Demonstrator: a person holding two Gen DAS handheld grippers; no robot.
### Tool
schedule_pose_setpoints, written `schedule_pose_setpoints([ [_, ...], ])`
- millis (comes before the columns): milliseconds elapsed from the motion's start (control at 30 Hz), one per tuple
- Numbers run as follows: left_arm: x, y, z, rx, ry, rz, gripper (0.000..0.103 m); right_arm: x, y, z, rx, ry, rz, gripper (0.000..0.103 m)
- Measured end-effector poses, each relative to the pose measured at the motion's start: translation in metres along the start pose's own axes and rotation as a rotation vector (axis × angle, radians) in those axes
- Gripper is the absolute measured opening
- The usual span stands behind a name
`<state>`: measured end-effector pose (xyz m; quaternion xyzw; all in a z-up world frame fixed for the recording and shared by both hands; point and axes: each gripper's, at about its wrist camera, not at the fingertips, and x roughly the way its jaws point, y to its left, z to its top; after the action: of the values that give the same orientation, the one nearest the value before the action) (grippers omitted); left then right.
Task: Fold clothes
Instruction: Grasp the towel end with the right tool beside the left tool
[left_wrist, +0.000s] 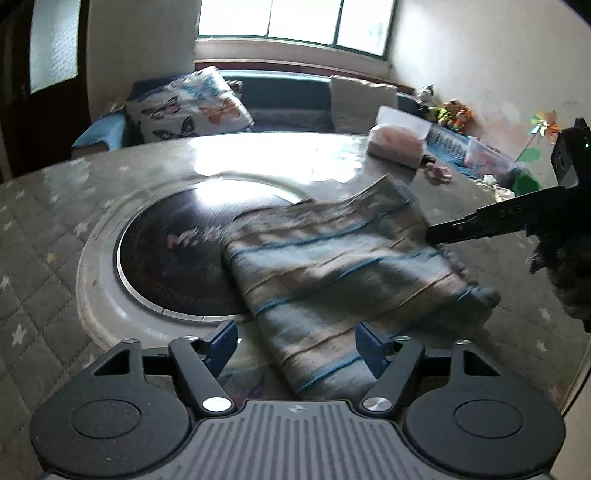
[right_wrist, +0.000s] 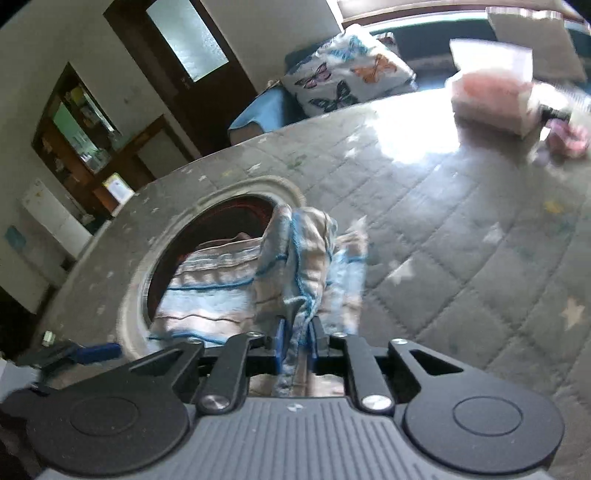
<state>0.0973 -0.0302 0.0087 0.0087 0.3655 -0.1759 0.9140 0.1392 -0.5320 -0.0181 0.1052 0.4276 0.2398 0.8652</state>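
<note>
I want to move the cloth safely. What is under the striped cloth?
The striped cloth lies partly over the dark round plate set into the quilted table cover, and partly on that cover. Whatever lies beneath the rest of it is hidden.

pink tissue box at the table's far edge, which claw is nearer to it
Right. The right claw sits on the striped cloth's side toward the tissue box; the left claw hangs at the cloth's near end, farther away.
</note>
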Motion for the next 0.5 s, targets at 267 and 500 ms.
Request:
schedule_pose_setpoints([
  [267, 0.018, -0.042, 0.014, 0.127, -0.011, -0.114, 0.038, -0.02, 0.018, 0.01, -0.091, -0.07, 0.004, 0.022],
  [500, 0.038, -0.078, 0.011, 0.204, 0.011, -0.194, 0.038, 0.003, 0.013, 0.013, -0.068, -0.029, 0.017, 0.022],
])
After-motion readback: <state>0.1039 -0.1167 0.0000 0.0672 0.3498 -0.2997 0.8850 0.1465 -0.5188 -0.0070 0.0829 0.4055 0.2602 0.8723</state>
